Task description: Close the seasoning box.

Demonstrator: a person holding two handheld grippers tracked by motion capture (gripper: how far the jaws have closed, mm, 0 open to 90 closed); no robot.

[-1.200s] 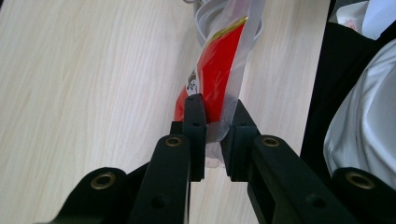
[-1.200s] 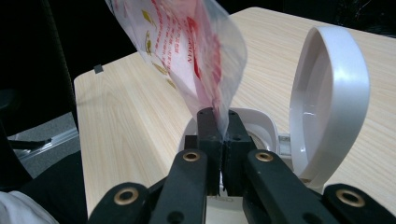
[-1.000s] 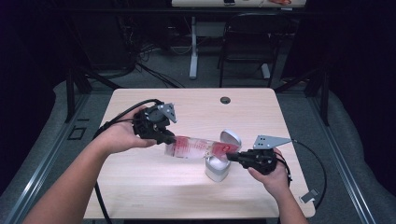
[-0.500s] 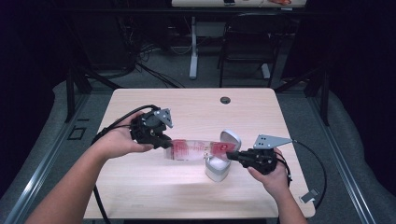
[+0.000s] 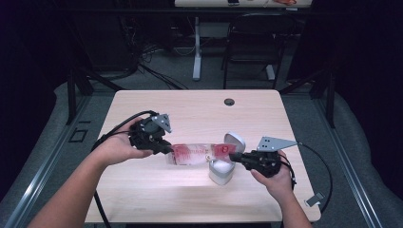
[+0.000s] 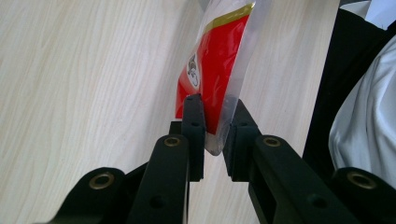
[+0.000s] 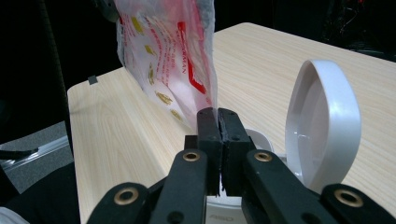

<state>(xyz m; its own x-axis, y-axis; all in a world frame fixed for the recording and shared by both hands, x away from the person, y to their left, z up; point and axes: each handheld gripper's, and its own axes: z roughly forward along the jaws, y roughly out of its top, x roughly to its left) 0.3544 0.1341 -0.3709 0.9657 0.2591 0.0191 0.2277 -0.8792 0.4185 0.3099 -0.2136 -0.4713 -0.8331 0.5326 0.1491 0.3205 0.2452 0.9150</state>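
Observation:
A clear plastic bag (image 5: 195, 154) with red printing hangs stretched level between my two grippers, above the front middle of the wooden table (image 5: 199, 114). My left gripper (image 5: 168, 149) is shut on its left end; in the left gripper view the jaws (image 6: 215, 109) pinch the bag's (image 6: 210, 65) bottom edge. My right gripper (image 5: 233, 156) is shut on the right end, where its fingertips (image 7: 218, 114) clamp a corner of the bag (image 7: 163, 46). A white container (image 5: 221, 173) stands just under that end, with its round lid (image 7: 322, 126) hinged upright.
A black round grommet (image 5: 229, 101) sits near the table's far edge. A small grey object (image 5: 314, 199) lies at the front right corner. Cables trail from both grippers. A chair (image 5: 247, 52) and a desk leg stand on the floor beyond the table.
My left hand has sunk a little with its end of the bag, so the bag hangs slightly lower. The right hand and the container have kept still.

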